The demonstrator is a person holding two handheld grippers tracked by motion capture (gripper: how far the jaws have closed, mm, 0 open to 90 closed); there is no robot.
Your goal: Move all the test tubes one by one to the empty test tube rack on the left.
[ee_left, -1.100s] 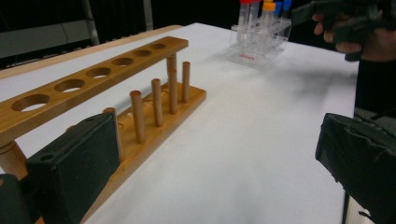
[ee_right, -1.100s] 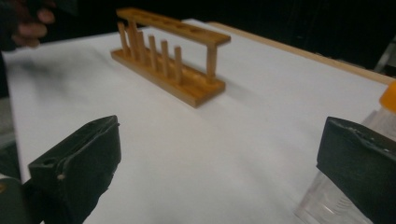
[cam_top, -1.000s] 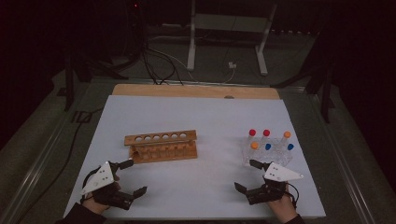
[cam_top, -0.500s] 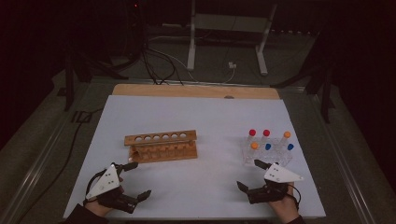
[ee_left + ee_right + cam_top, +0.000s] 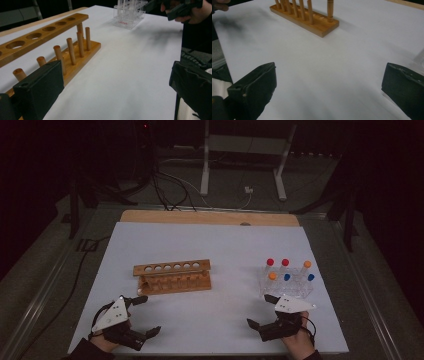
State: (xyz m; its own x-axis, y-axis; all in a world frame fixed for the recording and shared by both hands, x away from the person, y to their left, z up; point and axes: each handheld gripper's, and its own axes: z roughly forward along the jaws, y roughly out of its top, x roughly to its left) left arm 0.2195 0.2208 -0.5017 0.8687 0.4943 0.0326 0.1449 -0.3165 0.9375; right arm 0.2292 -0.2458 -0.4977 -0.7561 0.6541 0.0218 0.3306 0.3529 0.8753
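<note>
High view: right gripper [image 5: 265,310] low at the near edge of the desk [image 5: 230,245], fingers spread wide, nothing held. Directly ahead and just beside its far fingertip, a clear tube rack [image 5: 285,285] with capped tubes standing upright: red, orange, blue caps. Left gripper [image 5: 148,315] likewise wide and empty at the near left corner, with the wooden test-tube rack [image 5: 172,276] just ahead, long axis running left to right across the desk. Well apart from each other, the two racks. Likely next: reach forward with the right for an upright tube, approach from the near side, fingers either side of the cap.

Left gripper view: wooden rack's pegs beside the left finger [image 5: 37,87].
</note>
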